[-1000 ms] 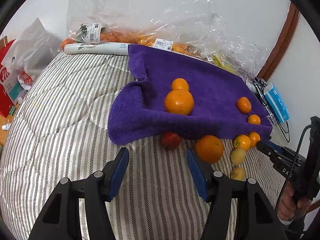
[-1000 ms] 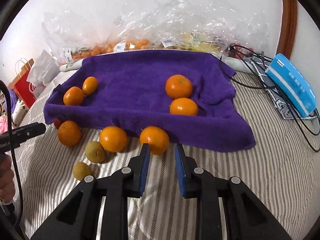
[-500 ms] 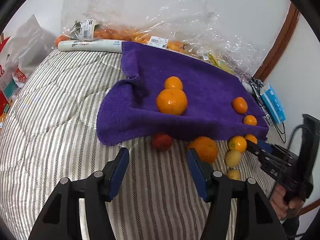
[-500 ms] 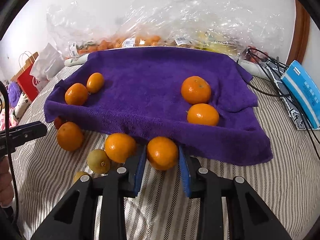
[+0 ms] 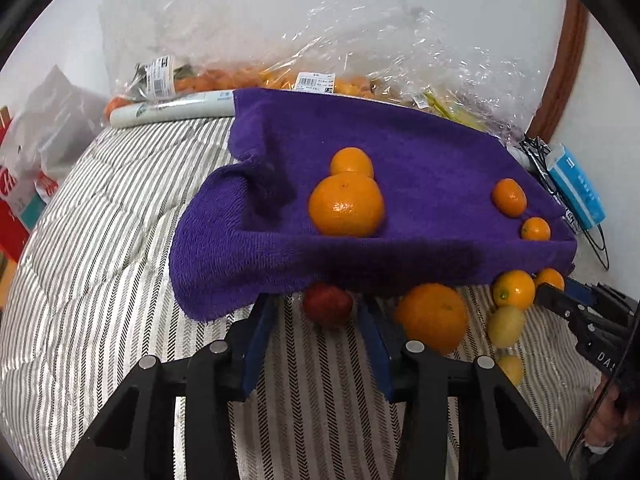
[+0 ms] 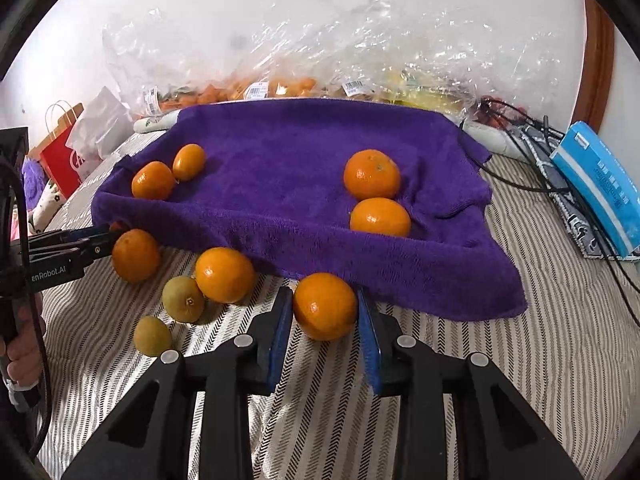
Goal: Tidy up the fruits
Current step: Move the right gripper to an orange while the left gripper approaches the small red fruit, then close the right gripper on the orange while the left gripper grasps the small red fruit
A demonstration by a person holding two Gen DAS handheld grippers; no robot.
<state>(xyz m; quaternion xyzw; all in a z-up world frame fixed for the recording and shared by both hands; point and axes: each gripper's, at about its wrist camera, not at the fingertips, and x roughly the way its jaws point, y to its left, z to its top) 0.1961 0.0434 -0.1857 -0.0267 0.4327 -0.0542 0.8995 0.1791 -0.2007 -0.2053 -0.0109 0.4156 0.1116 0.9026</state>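
1. Landmark: purple towel, spread on a striped quilt. All places are given from its near hem.
2. Right claw: an orange sits between the two blue pads just off the hem. Pads close on both sides, the left one touching or nearly so; firm clamp not clear.
3. Left claw: jaws have just been closing and stand partly apart. A small red fruit lies between the fingertips at the hem, tucked partly under the towel's edge. A gap shows on each side, so the pads do not press it.
4. Big orange on the quilt, just right of the left claw's right finger and outside the jaws.
5. Further along the hem in the left wrist view: small orange, yellowish fruit below it, and another yellowish one nearer the camera.
6. On the towel: two oranges touching near the left corner, two smaller ones close together toward the right edge.
7. Behind the towel's far edge: clear plastic bags of fruit against the wall.
8. Right of the towel: blue box with black cables.
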